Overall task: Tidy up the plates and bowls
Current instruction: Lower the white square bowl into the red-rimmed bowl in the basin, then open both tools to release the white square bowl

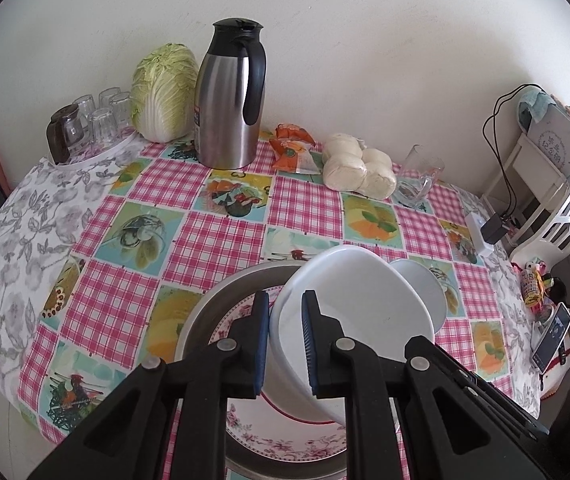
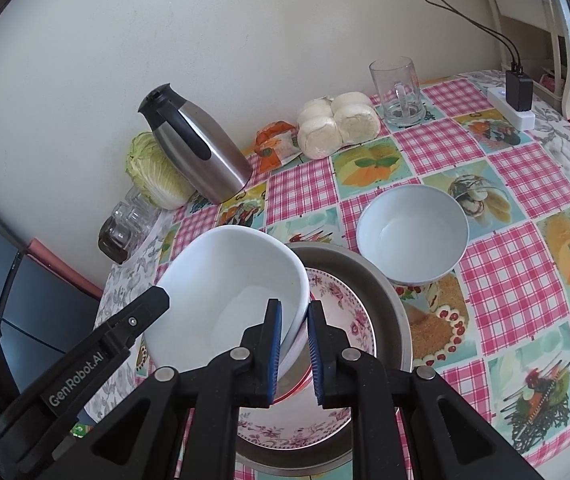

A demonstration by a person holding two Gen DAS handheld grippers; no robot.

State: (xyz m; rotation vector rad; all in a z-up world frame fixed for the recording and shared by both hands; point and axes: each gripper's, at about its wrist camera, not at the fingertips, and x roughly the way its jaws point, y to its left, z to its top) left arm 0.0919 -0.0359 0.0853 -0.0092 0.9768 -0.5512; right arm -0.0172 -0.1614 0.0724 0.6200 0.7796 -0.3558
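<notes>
A large white bowl [image 1: 353, 300] [image 2: 229, 292] hangs tilted over a floral plate [image 1: 285, 444] [image 2: 341, 304] that lies inside a round metal pan [image 1: 213, 308] [image 2: 381, 288]. My left gripper [image 1: 285, 300] is shut on the bowl's left rim. My right gripper [image 2: 295, 308] is shut on the opposite rim. In the right wrist view one of the left gripper's fingers [image 2: 141, 316] shows against the bowl's outer wall. A smaller white bowl [image 1: 421, 284] [image 2: 413, 232] stands upright on the checked tablecloth just right of the pan.
Along the wall stand a steel jug [image 1: 229, 100], a cabbage [image 1: 165, 92], a tray of glasses [image 1: 97, 120], a bag of buns [image 1: 357, 168] and a glass mug [image 2: 397, 88]. A power strip [image 2: 513, 108] and a phone [image 1: 553, 336] sit at the table's right edge.
</notes>
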